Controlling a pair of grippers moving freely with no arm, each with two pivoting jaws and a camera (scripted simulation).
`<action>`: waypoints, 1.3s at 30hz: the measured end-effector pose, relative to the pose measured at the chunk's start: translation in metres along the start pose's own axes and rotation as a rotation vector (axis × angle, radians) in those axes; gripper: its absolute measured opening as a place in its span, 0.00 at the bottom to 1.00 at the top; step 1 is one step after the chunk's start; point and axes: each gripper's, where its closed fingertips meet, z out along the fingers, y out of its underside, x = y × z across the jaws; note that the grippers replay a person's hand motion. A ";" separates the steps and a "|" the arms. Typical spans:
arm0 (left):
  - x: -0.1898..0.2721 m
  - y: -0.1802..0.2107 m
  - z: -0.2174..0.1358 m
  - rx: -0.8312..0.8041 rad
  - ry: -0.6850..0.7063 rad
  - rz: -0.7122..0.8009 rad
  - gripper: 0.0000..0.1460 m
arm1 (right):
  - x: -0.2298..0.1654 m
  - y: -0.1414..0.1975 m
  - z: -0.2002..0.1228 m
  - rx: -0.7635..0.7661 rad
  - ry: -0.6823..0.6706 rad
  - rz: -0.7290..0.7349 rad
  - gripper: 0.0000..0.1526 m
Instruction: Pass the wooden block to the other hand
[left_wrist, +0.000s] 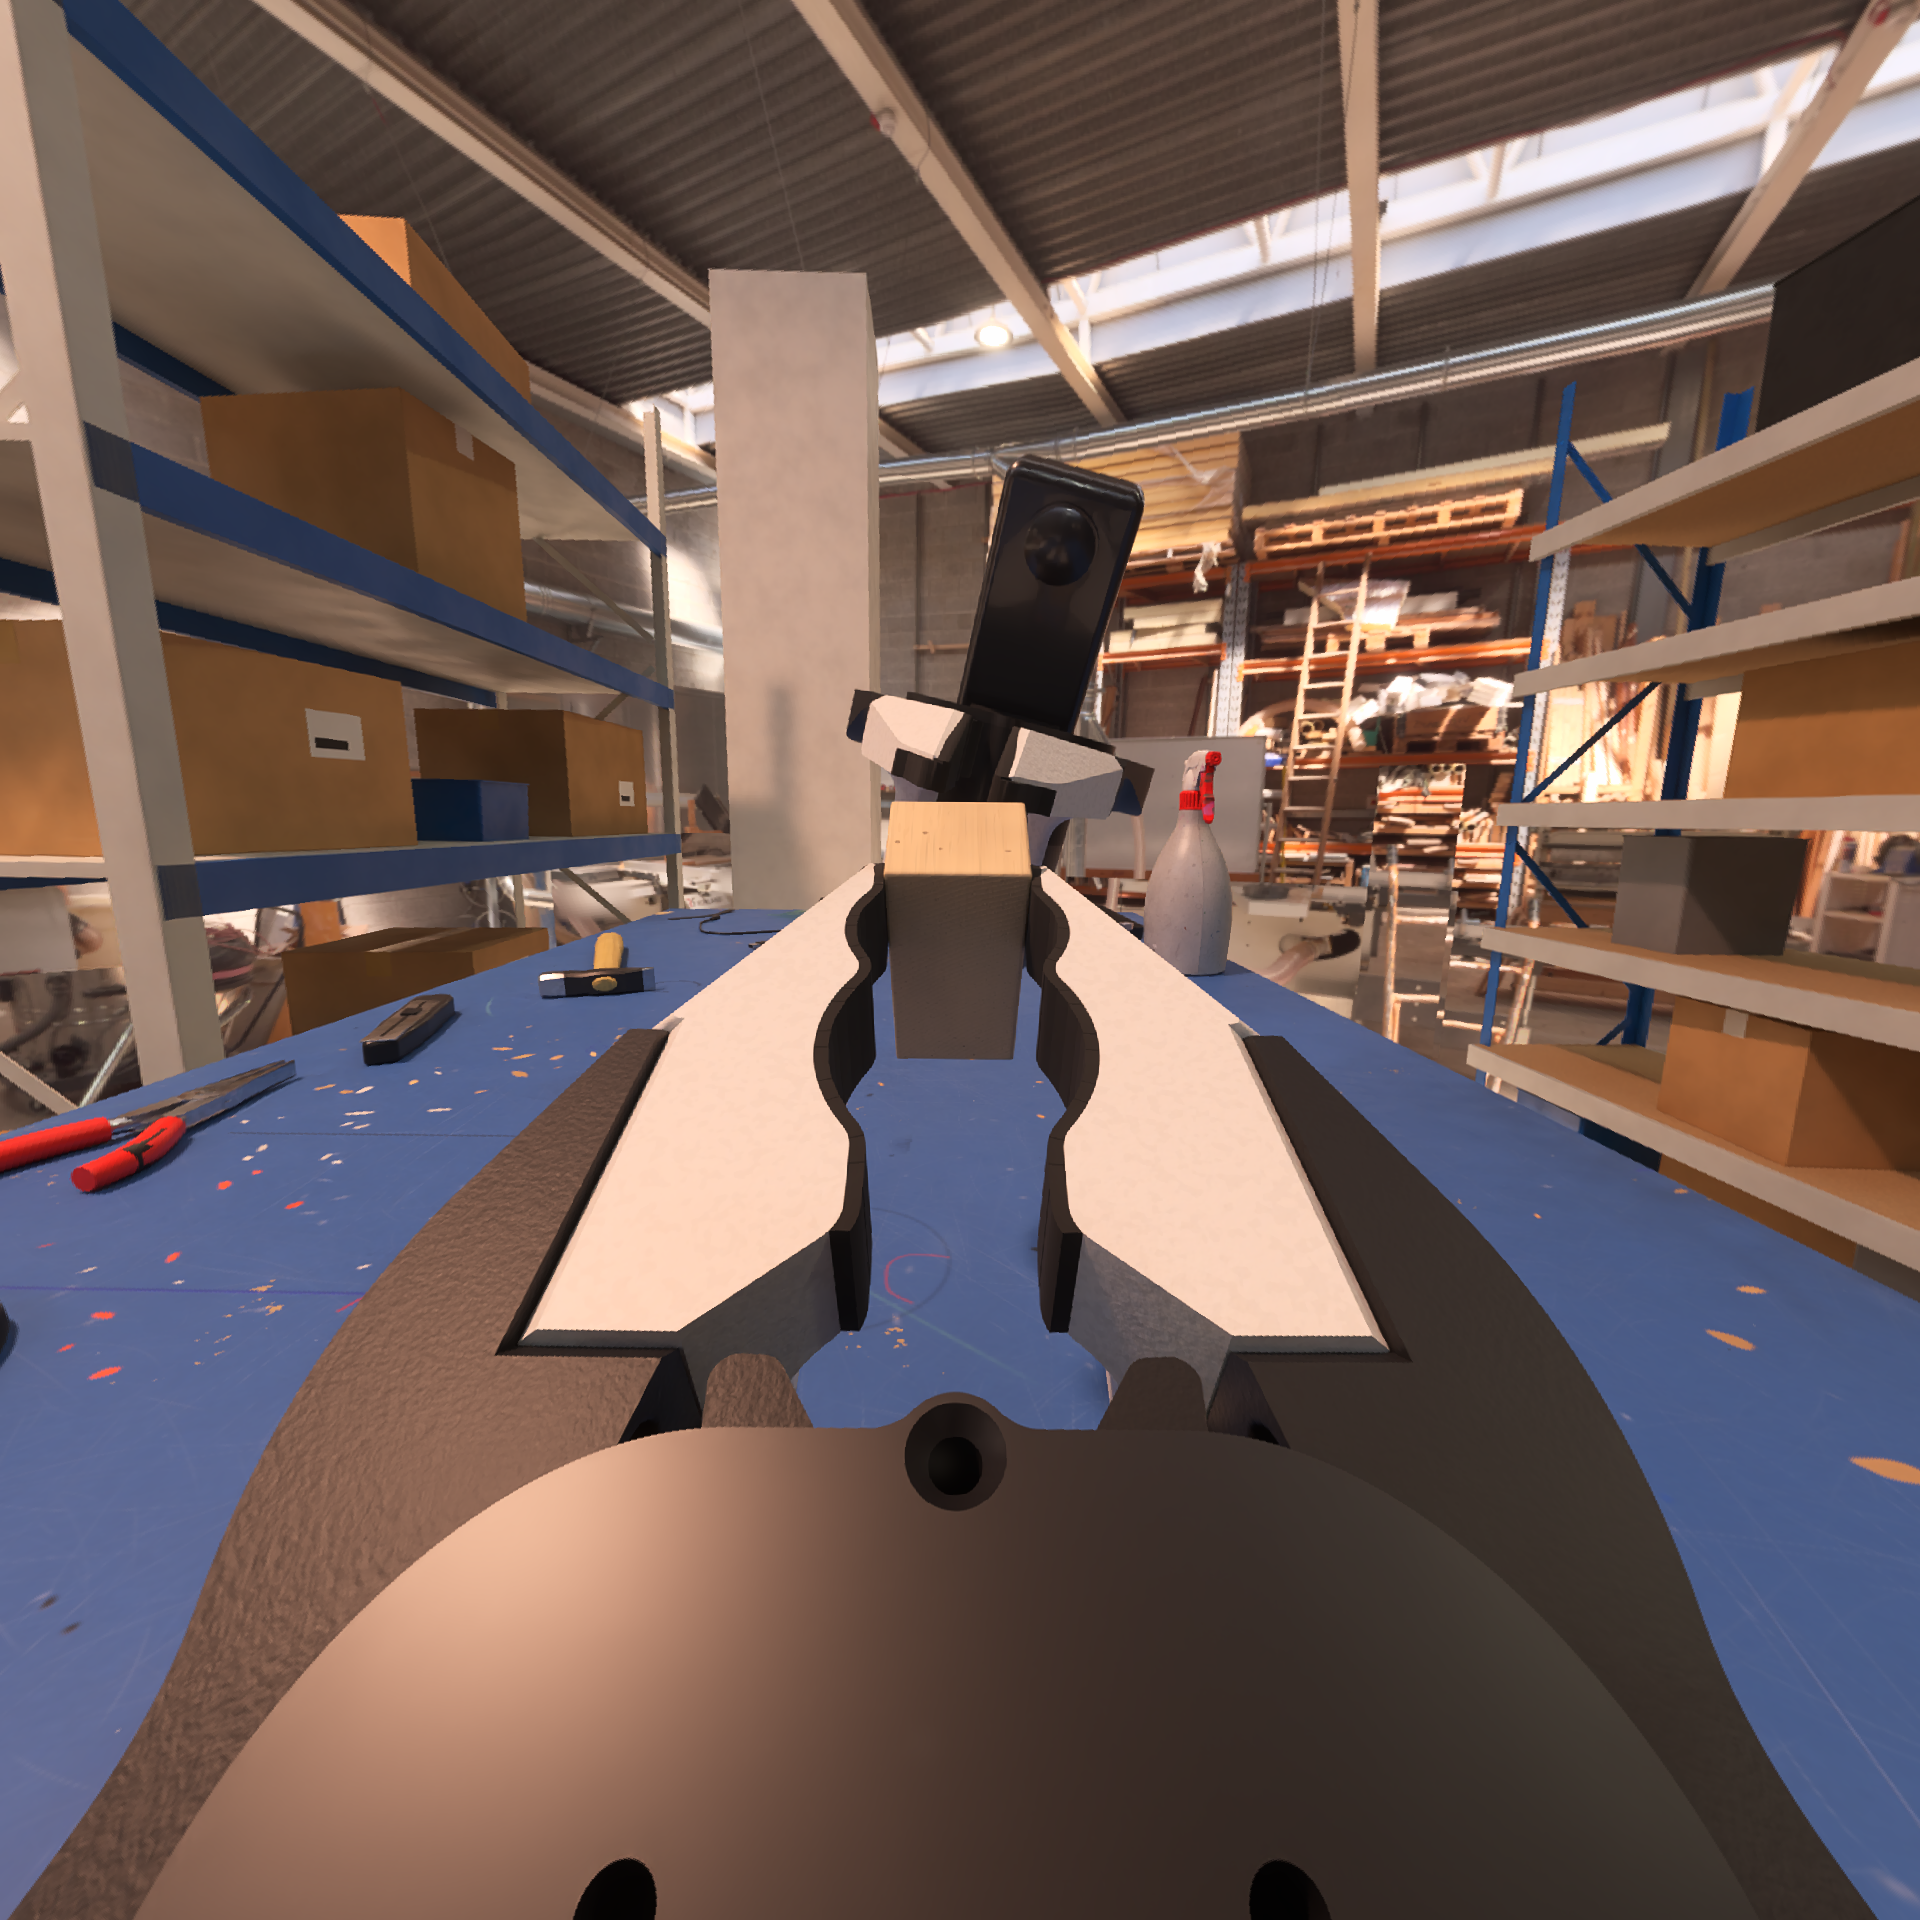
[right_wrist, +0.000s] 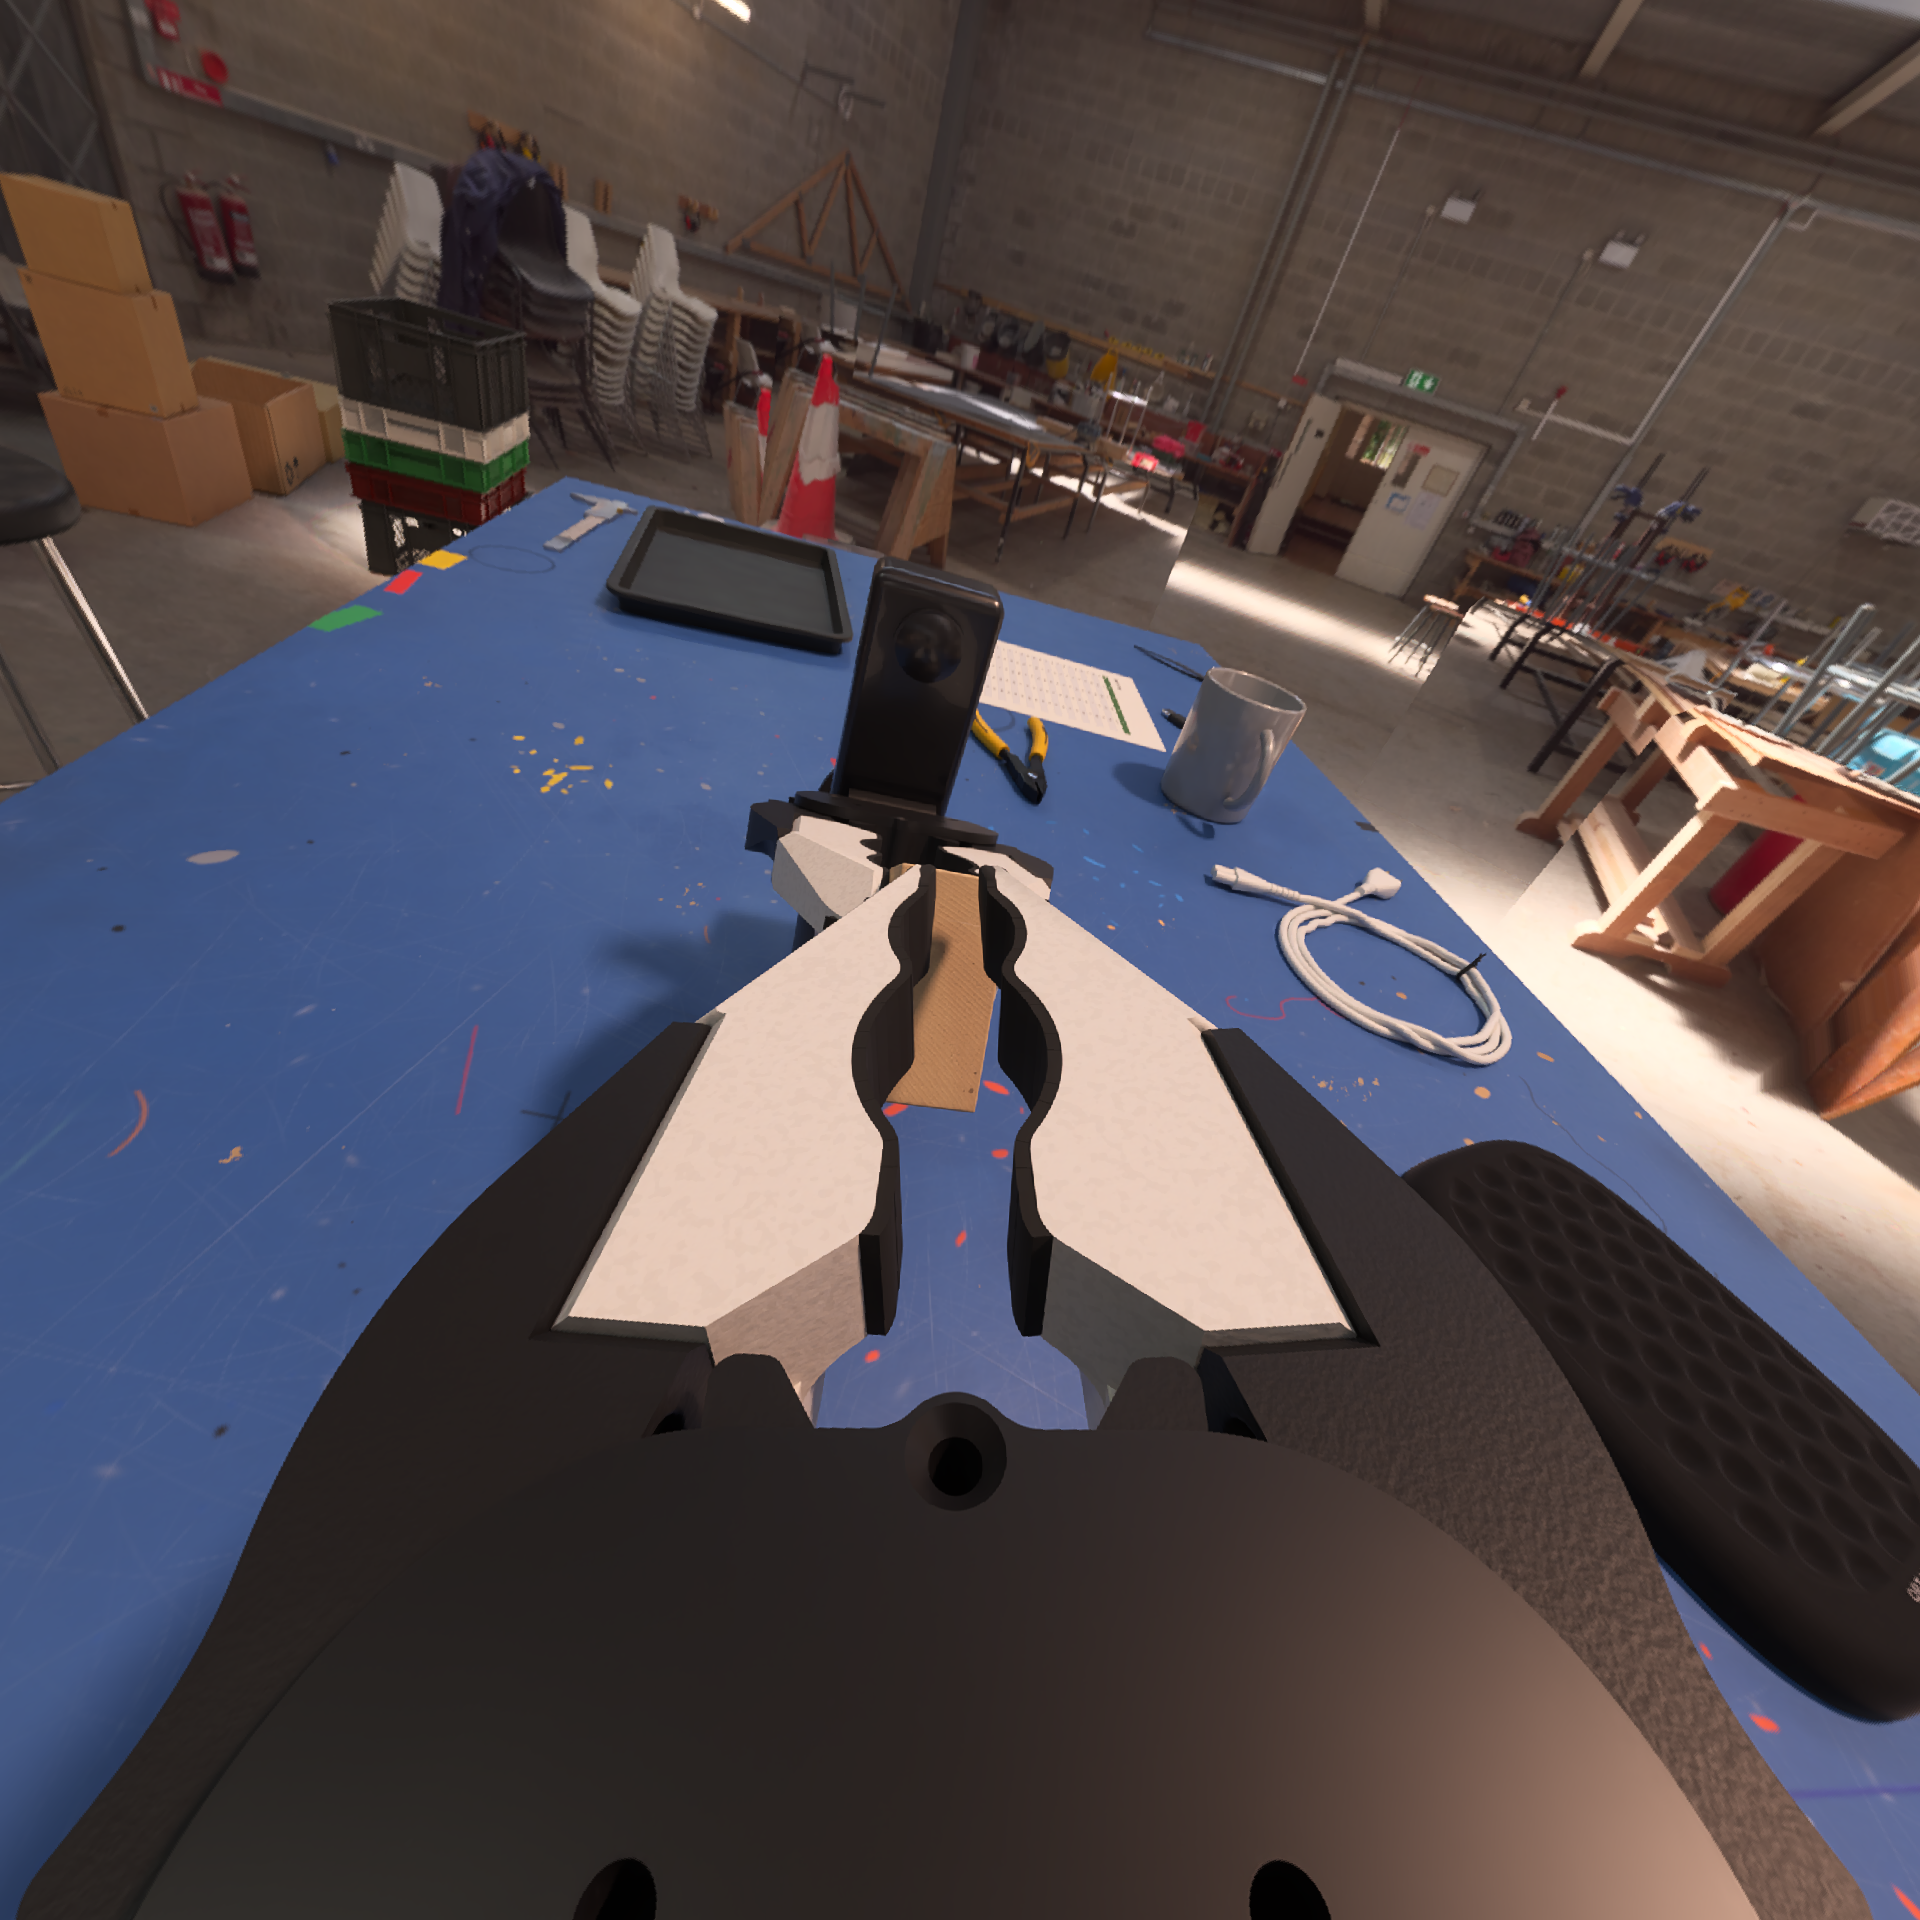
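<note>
The wooden block (left_wrist: 956, 935) is clamped above the table (left_wrist: 312, 1351) by both the left tool (left_wrist: 956, 883) and right tool (right_wrist: 951, 883), mid-handover; release by one is judged next.

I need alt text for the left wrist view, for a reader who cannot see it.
The left gripper holds a wooden block between its fingertips above a blue table. The right gripper faces it just beyond the block. A spray bottle, hammer and red-handled pliers lie around.
</note>
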 end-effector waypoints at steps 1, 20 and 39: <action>0.000 0.000 0.000 -0.004 0.001 0.004 0.18 | -0.001 0.000 -0.001 -0.011 -0.003 -0.001 0.06; -0.013 0.005 0.000 -0.062 -0.185 0.247 0.18 | 0.010 0.003 -0.001 -0.148 0.159 -0.258 0.06; -0.016 -0.019 -0.011 0.121 -0.070 -0.049 0.18 | 0.093 -0.020 -0.312 -0.605 1.480 -0.200 0.08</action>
